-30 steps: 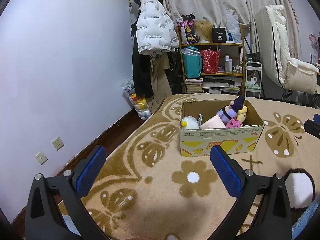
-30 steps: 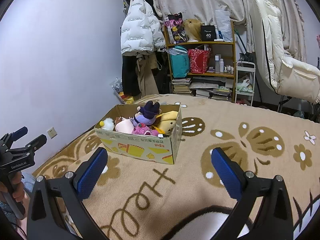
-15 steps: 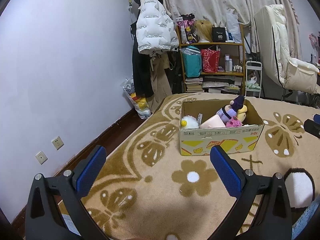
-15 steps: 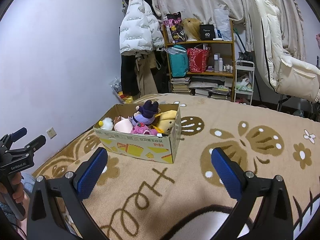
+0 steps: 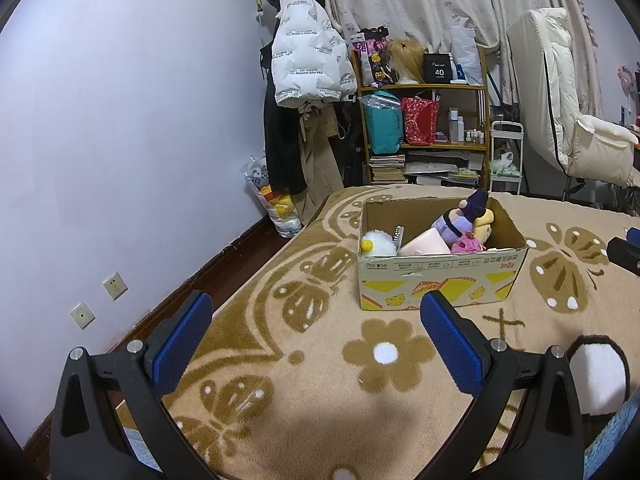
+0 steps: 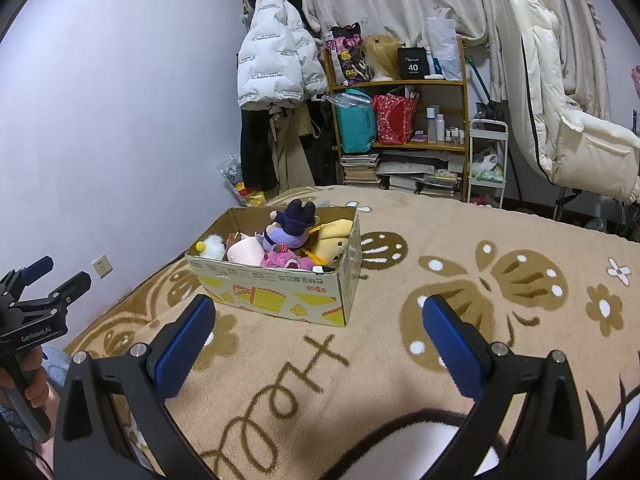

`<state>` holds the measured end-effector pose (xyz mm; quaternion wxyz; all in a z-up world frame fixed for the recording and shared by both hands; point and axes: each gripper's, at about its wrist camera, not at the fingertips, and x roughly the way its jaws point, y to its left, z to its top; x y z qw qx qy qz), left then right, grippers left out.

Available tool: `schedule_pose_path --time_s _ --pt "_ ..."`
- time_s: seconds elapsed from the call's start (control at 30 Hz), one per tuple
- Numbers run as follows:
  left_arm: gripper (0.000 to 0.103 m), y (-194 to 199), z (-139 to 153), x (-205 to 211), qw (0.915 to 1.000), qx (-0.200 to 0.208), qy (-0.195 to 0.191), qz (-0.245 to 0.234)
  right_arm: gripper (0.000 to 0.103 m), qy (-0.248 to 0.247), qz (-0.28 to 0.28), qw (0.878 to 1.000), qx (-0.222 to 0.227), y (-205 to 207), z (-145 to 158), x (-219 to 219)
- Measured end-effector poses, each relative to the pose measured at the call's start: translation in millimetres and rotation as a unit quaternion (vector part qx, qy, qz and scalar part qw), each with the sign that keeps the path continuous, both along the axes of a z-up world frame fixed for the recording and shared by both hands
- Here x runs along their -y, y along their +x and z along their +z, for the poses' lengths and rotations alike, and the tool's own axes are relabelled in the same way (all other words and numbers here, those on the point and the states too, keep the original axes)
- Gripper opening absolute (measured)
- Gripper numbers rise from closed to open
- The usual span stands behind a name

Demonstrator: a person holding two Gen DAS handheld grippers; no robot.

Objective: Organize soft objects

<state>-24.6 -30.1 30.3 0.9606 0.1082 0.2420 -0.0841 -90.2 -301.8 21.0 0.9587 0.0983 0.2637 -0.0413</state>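
Note:
A cardboard box (image 5: 440,280) (image 6: 276,292) stands on the tan patterned blanket. It holds several soft toys: a purple doll (image 5: 460,216) (image 6: 288,228), a white fluffy chick (image 5: 376,242) (image 6: 210,246), a pink toy (image 5: 466,244) (image 6: 280,260), a yellow plush (image 6: 334,240). My left gripper (image 5: 316,340) is open and empty, above the blanket in front of the box. My right gripper (image 6: 318,340) is open and empty, in front of the box's right corner. The left gripper also shows in the right wrist view (image 6: 36,292) at the far left.
A bookshelf (image 5: 424,120) with bags and books stands behind the bed, beside a coat rack with a white puffer jacket (image 5: 308,64). A cream chair (image 6: 560,120) is at the right. The lilac wall (image 5: 120,160) and floor gap run along the left.
The right gripper has shifted slightly, so the box sits a little lower and further left in its view. The left gripper has not visibly moved.

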Motion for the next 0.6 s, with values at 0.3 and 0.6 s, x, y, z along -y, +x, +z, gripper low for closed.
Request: schedule_pose_path --time_s 0.3,0.6 --pt "0.103 -0.6 -0.2 0.5 1.0000 0.001 0.001 0.001 0.103 0.000 0.000 1.000 0.000 0.0 0.3 0.2" --pt "0.103 -1.1 -0.3 0.6 1.0000 0.001 0.000 0.000 0.103 0.000 0.000 1.000 -0.001 0.1 0.4 0.6"
